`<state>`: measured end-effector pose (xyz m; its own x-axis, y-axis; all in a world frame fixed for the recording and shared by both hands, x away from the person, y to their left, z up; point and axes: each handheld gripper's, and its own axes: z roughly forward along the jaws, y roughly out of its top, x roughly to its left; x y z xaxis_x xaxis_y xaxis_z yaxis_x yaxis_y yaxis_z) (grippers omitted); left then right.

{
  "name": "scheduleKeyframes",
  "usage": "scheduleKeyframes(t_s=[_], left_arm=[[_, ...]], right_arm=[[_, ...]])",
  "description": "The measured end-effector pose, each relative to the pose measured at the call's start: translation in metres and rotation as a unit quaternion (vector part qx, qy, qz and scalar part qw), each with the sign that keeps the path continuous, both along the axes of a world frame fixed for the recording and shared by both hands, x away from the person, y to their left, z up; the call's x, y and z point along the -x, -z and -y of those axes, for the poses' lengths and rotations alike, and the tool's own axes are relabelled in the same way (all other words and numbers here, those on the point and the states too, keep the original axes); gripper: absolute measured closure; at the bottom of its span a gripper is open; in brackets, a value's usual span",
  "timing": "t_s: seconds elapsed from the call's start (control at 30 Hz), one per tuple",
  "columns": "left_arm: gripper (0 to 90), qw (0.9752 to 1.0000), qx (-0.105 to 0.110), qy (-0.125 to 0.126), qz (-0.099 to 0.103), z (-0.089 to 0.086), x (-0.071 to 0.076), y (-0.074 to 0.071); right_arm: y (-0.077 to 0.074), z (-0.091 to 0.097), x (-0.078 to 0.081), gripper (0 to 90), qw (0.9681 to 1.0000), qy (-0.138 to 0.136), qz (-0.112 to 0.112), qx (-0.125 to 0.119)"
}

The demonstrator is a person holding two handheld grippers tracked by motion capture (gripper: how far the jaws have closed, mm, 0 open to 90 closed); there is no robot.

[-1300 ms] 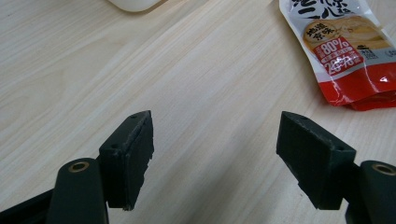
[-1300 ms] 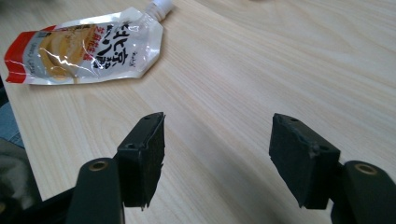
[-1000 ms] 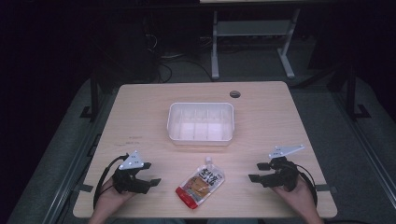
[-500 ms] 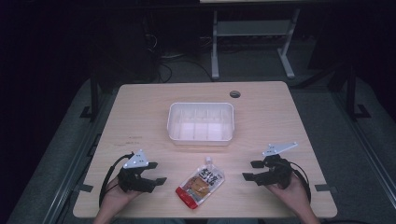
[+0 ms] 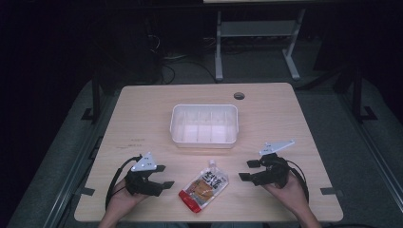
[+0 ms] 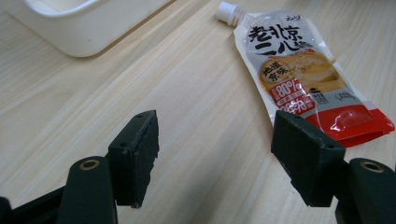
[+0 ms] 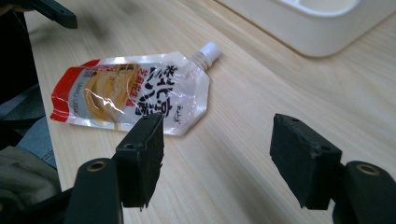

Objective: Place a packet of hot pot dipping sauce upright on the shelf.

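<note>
Now table (image 5: 142, 114) mostly bare; white tub (image 5: 204, 124) sits mid-table, likely drop spot. Sauce pouch (image 5: 204, 185) lies flat near front edge, spout toward tub, between my hands. My left gripper (image 5: 161, 176) has jaws apart, just narrowing slightly, nothing between them; my right gripper (image 5: 248, 170) spread wide, aimed at pouch, apart from it.

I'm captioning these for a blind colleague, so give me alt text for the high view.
A sauce pouch lies flat near the front edge of a wooden table, between a left gripper and a right gripper, each held in a hand, open and holding nothing. Behind the pouch sits an empty white tub.
</note>
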<state>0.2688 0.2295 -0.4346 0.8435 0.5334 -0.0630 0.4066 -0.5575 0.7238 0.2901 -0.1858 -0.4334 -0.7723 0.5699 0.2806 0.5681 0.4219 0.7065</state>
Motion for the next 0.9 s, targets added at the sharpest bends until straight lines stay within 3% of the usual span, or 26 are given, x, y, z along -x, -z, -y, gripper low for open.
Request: scheduleKeyframes(t_s=[0.3, 0.53, 0.77, 0.9], left_arm=[[33.7, 0.9999, 0.009, 0.011, 0.001, 0.008, 0.0, -0.002], [36.9, 0.9996, 0.02, 0.021, -0.001, 0.014, 0.002, -0.004], [43.3, 0.9991, 0.02, 0.037, -0.003, 0.024, 0.004, -0.005], [50.6, 0.9985, 0.01, 0.054, -0.003, 0.035, 0.007, -0.005]], right_arm=[[-0.01, -0.015, -0.008, 34.7, 0.9998, -0.013, 0.001, -0.015], [-0.011, -0.041, -0.017, 35.7, 0.9993, -0.039, -0.001, 0.001], [-0.006, -0.053, -0.026, 37.3, 0.9987, -0.046, -0.019, 0.011], [-0.001, -0.063, -0.033, 41.0, 0.9979, -0.048, -0.029, 0.031]])
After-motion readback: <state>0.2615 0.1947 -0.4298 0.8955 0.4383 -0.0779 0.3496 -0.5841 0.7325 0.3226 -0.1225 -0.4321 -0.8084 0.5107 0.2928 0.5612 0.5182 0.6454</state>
